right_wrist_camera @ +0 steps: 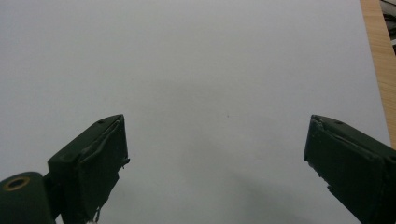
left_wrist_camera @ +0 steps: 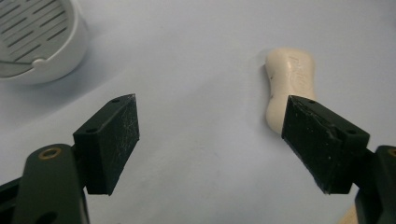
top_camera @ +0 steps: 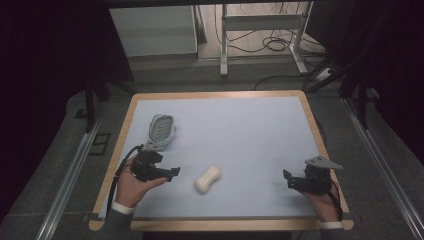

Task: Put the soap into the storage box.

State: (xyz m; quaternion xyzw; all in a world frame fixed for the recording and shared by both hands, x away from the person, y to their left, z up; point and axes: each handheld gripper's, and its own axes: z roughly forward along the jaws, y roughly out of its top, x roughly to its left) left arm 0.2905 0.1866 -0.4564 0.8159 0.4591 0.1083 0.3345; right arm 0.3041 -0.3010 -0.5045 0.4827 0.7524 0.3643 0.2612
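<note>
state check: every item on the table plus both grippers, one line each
soap bar: lying flat on the mat, free, nothing gripping it
soap dish: upright, empty, slatted insert in place
left gripper: open, nothing between the jaws, beside the soap bar
right gripper: open, empty, over bare mat

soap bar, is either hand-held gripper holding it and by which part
Nothing is held. The soap bar lies free on the mat; left hand-held gripper and right hand-held gripper are open and empty.
</note>
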